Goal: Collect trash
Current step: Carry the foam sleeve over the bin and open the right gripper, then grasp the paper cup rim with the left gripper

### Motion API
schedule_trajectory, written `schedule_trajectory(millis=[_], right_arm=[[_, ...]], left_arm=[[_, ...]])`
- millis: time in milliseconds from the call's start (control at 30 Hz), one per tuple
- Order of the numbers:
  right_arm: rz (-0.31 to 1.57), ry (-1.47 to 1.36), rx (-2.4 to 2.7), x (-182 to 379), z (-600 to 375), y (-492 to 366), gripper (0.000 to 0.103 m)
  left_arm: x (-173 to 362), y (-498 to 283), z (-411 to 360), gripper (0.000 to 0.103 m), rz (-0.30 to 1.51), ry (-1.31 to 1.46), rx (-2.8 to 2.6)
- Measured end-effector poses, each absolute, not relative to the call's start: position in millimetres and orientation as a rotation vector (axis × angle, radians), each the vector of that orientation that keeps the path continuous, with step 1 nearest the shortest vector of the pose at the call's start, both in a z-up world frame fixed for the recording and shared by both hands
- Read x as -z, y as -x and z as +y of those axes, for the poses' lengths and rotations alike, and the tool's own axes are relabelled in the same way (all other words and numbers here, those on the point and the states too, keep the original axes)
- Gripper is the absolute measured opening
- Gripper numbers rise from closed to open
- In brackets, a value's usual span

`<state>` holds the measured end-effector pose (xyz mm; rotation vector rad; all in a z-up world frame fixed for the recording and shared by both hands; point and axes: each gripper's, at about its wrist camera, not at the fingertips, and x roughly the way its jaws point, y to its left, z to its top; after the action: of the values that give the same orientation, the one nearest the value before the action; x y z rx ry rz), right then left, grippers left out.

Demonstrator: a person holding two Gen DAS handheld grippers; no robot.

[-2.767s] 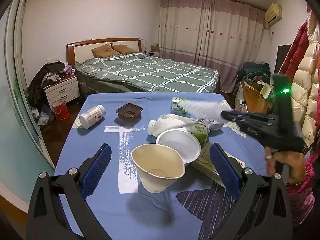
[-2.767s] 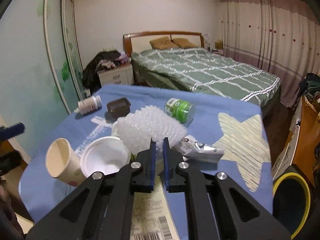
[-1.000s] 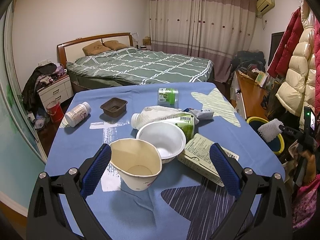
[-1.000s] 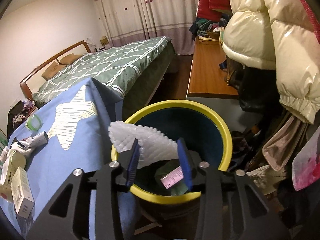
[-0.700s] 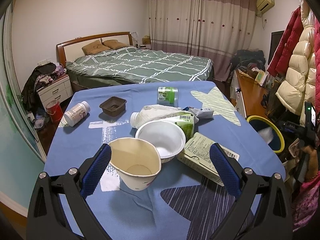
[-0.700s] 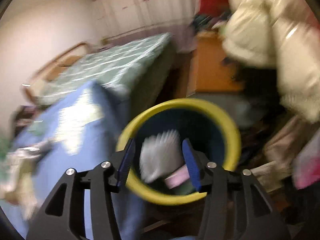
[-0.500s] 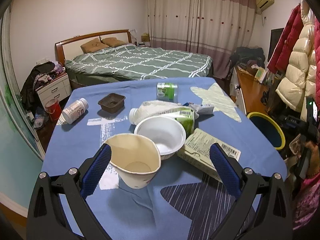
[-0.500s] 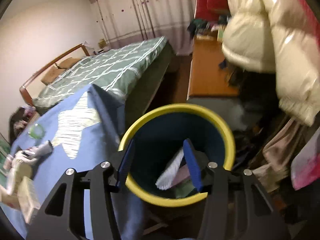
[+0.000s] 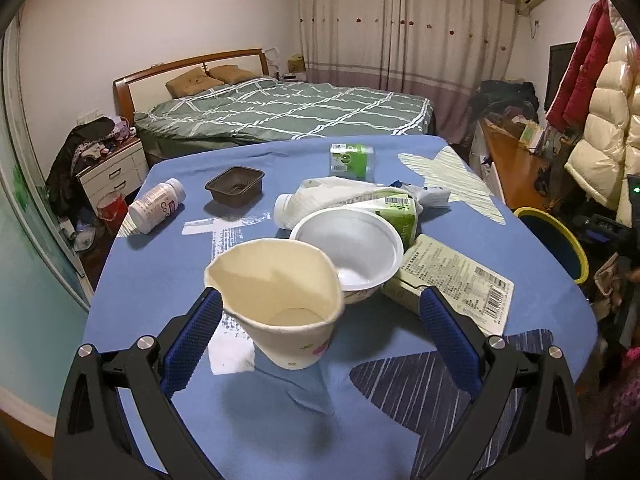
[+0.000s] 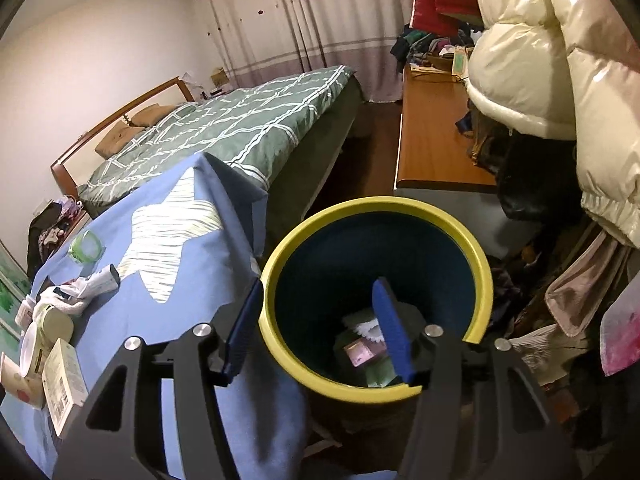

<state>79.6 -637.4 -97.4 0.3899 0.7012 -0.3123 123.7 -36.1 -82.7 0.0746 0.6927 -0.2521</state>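
While your right gripper point(image 10: 318, 326) hangs spread and empty over the yellow-rimmed bin point(image 10: 478, 276), your left gripper point(image 9: 320, 326) straddles the crumpled paper cup point(image 9: 280, 300) on the blue table point(image 9: 168, 184), jaws wide, gripping nothing. Close squarely across the cup's soft wall, gently, or it may buckle and slip. Scraps deep in the bin point(image 10: 366, 350) stay partly hidden behind a finger.

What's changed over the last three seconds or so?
The right gripper carried the bubble wrap from the table to the yellow-rimmed bin and let go; it now lies inside. The left gripper moved closer around the paper cup, jaws open. Other trash unmoved.
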Motion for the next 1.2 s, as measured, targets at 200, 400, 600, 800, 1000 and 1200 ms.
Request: schedule_trajectory(millis=[200,400,600,800,1000,1200], right_arm=[[0.708,-0.381,0.297,98.6,-633.1,-82.2,0.055],[0.718,-0.376,0.274,98.2,-627.6,-85.3,0.057],[0.729,-0.364,0.27,98.7,-621.4,-89.8,0.059],[0.742,-0.359,0.258,100.7,-618.1,-95.7,0.059],[0.752,-0.362,0.248,104.1,-617.7,-96.0,0.059],[0.742,-0.38,0.236,103.2,-619.8,-91.9,0.059]], left_arm=[[79.0,-112.7,-24.0,0.097,0.641,-0.131,0.266],[97.3,-122.7,-30.5,0.097,0.643,-0.208,0.383],[106.5,-150.6,-23.7,0.097,0.681,-0.155,0.413],[110.2,-166.6,-18.5,0.097,0.688,-0.135,0.468],[120.7,-176.5,-18.0,0.072,0.714,-0.146,0.49],[111.1,-169.6,-12.5,0.055,0.693,-0.133,0.464]])
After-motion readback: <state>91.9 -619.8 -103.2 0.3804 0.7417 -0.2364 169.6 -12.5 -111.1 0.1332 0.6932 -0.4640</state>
